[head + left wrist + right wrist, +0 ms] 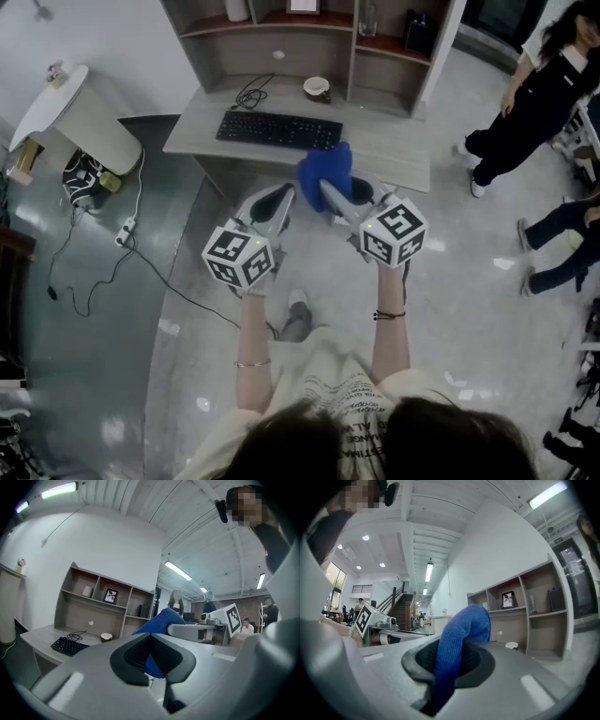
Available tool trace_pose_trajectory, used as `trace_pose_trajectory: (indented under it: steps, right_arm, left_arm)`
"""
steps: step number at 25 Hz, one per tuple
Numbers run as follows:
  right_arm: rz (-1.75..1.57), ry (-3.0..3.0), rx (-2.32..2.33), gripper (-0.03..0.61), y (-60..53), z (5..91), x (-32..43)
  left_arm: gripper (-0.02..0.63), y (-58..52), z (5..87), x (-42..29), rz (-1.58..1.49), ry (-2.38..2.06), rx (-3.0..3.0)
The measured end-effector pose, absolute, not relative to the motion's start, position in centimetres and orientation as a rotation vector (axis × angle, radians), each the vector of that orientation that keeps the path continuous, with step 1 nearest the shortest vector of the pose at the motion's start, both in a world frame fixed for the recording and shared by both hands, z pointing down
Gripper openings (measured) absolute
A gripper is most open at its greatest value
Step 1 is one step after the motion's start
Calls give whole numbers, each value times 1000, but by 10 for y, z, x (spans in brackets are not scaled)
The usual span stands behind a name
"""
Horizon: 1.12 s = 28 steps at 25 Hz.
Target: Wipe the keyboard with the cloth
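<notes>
Right gripper: the right gripper [328,194] is clamped on the blue cloth [326,172]. In the right gripper view the cloth rises from between the jaws and folds over at the top.
Left gripper: the left gripper [280,206] has its jaws together with nothing between them, and is held just left of the right one.
Keyboard: the black keyboard [279,129] lies on the left half of the grey desk [394,155], farther off than both grippers. The cloth hangs by the desk's near edge, right of the keys and, as far as I can judge, not touching them.
Step in hand: I'd say the cloth is being brought to the keyboard, and no wiping has begun.
Doing it well: lower the loose bunch of cloth onto the keys, not the jaw tips. Start at one end and draw along the rows with light pressure.
Use for the left gripper: it could press on the keyboard's near left corner so the board doesn't slide.
Watch out: the coiled cable [249,93] and the small cup [317,88] sit just beyond the keyboard. Keep strokes sideways rather than pushing toward the far side.
</notes>
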State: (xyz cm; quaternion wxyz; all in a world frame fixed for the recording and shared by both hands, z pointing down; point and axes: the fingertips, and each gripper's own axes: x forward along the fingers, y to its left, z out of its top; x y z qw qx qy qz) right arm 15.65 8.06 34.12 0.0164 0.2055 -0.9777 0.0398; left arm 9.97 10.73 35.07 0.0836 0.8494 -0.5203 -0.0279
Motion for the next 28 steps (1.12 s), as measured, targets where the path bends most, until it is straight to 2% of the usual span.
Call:
trace_pose_trajectory:
  steps: [28]
  right_arm:
    - [177,-2974,784,58,-21,358,80]
  left_arm:
    - [-2,2,365,12,-99,-1407,2578]
